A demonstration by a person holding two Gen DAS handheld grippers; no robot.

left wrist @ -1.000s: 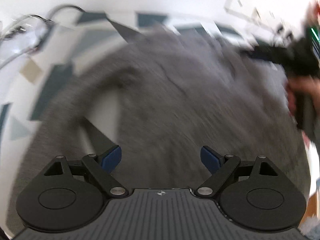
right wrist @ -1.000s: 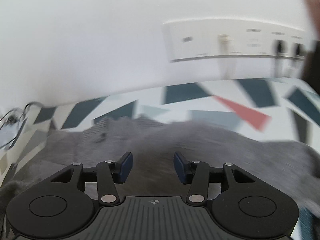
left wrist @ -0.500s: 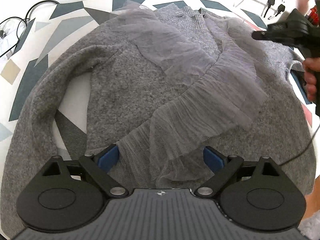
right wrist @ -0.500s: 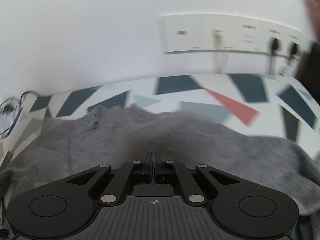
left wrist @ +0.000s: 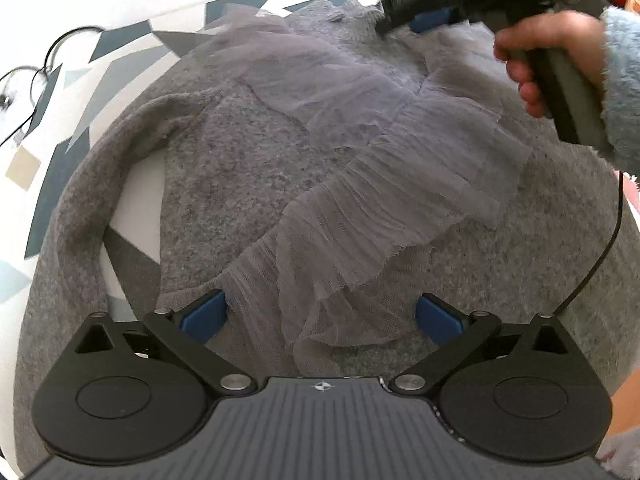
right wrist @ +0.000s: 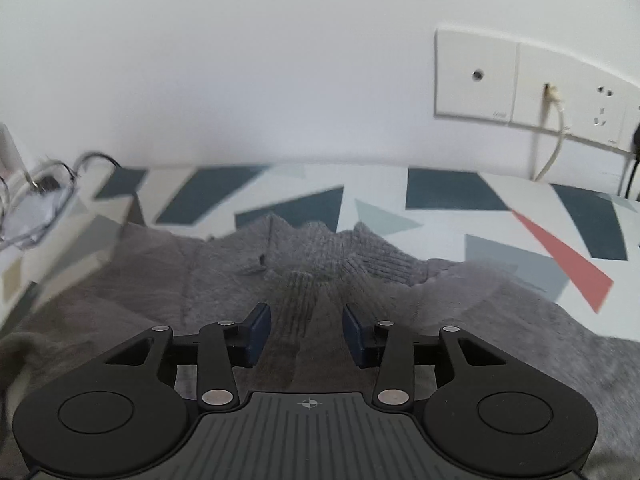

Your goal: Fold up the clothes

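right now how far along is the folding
Barely begun. Done: the grey sweater lies spread flat on the patterned table, tulle ruffle facing up. In hand: nothing gripped; the left gripper is open over the hem, and the right gripper is open at the ribbed collar. Left: both sleeves are still unfolded, and the body is unfolded.

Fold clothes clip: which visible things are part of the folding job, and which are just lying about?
Job:
grey knit sweater
sheer grey tulle ruffle
left gripper
right gripper

Lying about:
white wall socket panel
coiled dark cables
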